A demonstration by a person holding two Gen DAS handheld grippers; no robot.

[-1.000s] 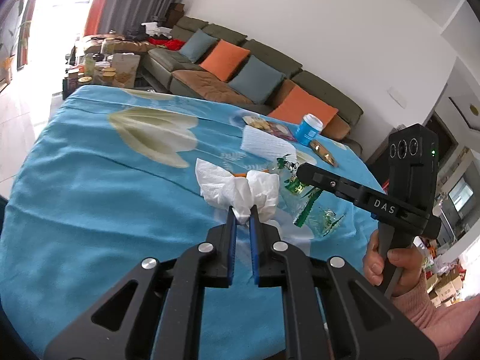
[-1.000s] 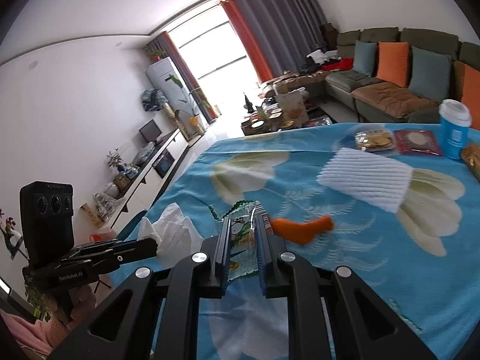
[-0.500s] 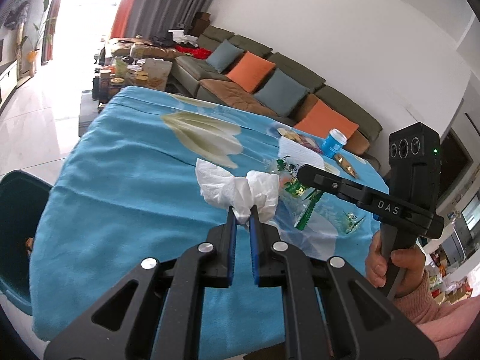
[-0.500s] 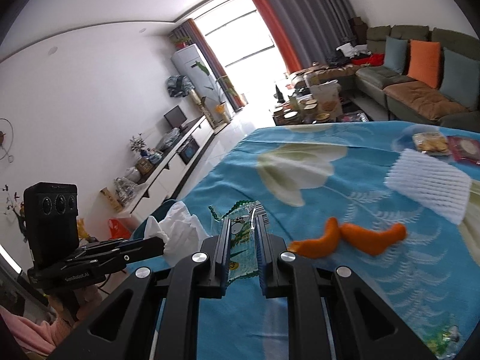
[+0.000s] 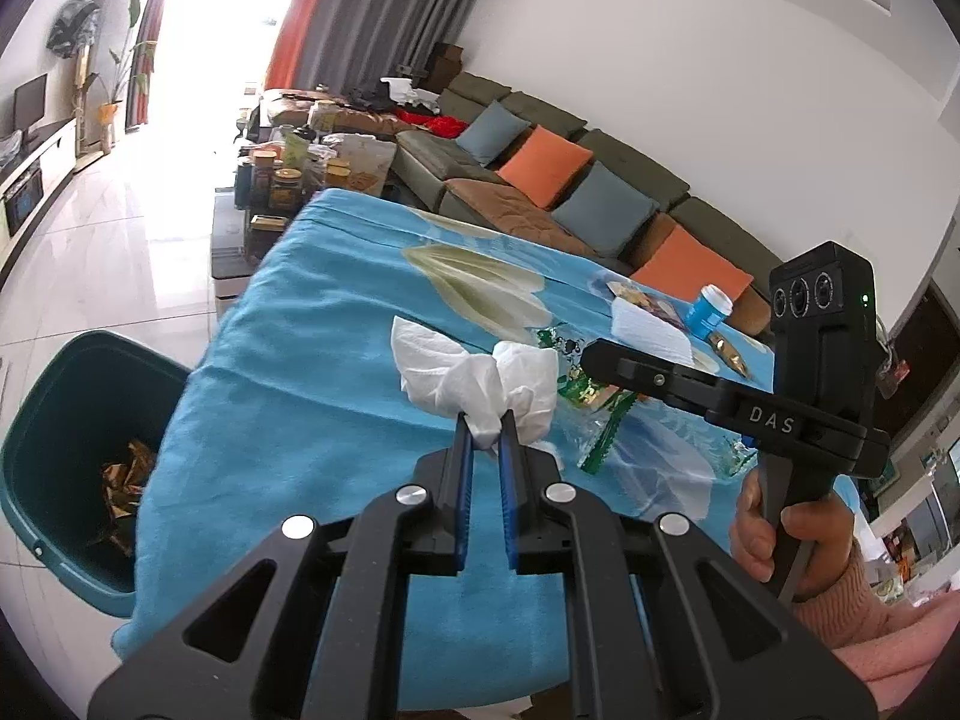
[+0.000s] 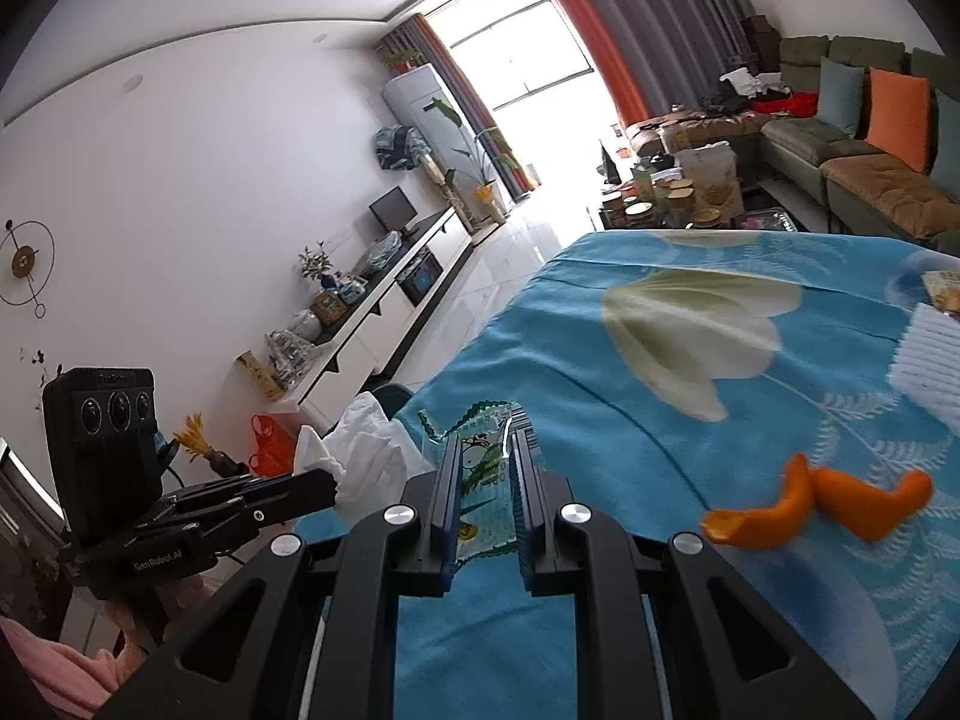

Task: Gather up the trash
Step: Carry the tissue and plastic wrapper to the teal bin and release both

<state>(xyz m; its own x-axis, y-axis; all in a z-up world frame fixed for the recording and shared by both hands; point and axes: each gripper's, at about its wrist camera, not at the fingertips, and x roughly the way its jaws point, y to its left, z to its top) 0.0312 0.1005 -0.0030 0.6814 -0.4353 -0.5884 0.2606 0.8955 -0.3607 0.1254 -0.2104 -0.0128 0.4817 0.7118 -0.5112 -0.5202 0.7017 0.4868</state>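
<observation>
Left gripper [image 5: 485,420] clamped on a crumpled white tissue [image 5: 474,375], held above the counter [image 5: 288,396] near its edge beside the green trash bin [image 5: 54,420]. Right gripper [image 6: 486,450] pinching a clear green-printed wrapper [image 6: 480,456]. Orange peels [image 6: 816,501] lying on the blue cloth.

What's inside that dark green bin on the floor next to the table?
The green bin holds crumpled brown and gold wrappers near the bottom. The blue tablecloth hangs over its near side, hiding the rest of the inside.
</observation>
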